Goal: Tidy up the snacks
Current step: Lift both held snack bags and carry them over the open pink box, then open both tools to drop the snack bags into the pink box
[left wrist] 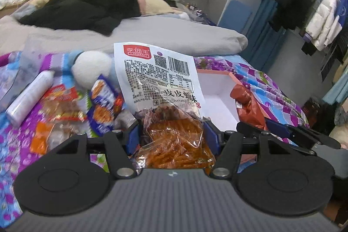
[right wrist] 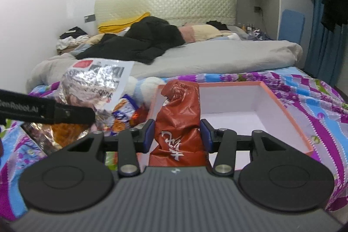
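Both claws are loaded. The left gripper (left wrist: 171, 134) has its blue pads clamped on a shrimp-flavour snack bag (left wrist: 161, 88), white on top with a barcode and clear below, where orange strips show through. The bag stands up out of the jaws and leans slightly left. Just beyond it and to the claw's right lies the pink-rimmed box (left wrist: 219, 88), white inside, on the purple patterned bedspread (left wrist: 271, 88).

Left of this claw the spread is littered with loose goods: a blue snack packet (left wrist: 104, 101), a red-and-orange snack packet (left wrist: 61, 105), a white spray can (left wrist: 30, 97) lying on its side, and a white plush toy (left wrist: 91, 69) behind them.

The right gripper (right wrist: 177, 134) is squeezing a red-brown snack pouch (right wrist: 180, 114) with white characters (crumpled at the top), held upright between its pads. The box (right wrist: 289, 116) sits directly ahead and to the right of that claw, and the pouch's top stands in front of the box's left wall; whether it touches I cannot tell. The left gripper's arm (right wrist: 43, 111) pokes in from this claw's left with the shrimp bag (right wrist: 95, 84) on it, its foil side catching the light. Far ahead of both claws a grey duvet (right wrist: 217, 58) is rumpled across the bed.
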Demonstrator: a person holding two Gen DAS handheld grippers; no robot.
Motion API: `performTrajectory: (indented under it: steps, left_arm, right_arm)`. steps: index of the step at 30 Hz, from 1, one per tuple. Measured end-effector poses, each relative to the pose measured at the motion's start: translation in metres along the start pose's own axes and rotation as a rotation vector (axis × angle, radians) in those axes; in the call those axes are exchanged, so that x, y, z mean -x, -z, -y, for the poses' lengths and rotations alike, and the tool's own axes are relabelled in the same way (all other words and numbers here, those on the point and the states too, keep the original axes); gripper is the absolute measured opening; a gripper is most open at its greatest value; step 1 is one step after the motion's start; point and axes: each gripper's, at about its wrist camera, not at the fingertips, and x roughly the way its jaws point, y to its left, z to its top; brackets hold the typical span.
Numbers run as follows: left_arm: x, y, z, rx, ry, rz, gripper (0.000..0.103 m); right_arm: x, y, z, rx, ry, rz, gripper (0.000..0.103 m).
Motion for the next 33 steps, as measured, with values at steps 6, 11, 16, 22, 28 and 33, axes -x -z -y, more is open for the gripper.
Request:
performTrajectory:
  steps: [6, 11, 16, 22, 28, 33]
  left_arm:
    - [-0.043, -0.031, 0.014, -0.005, 0.047, -0.005, 0.067]
    - [-0.081, -0.057, 0.015, 0.022, 0.070, -0.031, 0.067]
    - [-0.123, -0.075, 0.022, 0.015, 0.075, -0.076, 0.067]
    - [-0.180, -0.084, 0.010, 0.152, 0.117, -0.199, 0.066]
    - [-0.221, -0.092, 0.015, 0.121, 0.091, -0.294, 0.067]
    - [-0.241, -0.090, 0.021, 0.062, 0.063, -0.376, 0.067]
  right_arm:
    - [-0.023, -0.011, 0.027, 0.004, 0.055, 0.007, 0.048]
    - [-0.034, -0.026, 0.053, -0.021, 0.093, 0.012, 0.048]
    - [-0.054, -0.034, 0.072, -0.029, 0.119, -0.018, 0.048]
    - [-0.085, -0.037, 0.095, -0.078, 0.100, -0.090, 0.048]
    - [-0.119, -0.030, 0.114, -0.106, 0.090, -0.215, 0.048]
    - [-0.139, -0.017, 0.117, -0.084, 0.110, -0.302, 0.049]
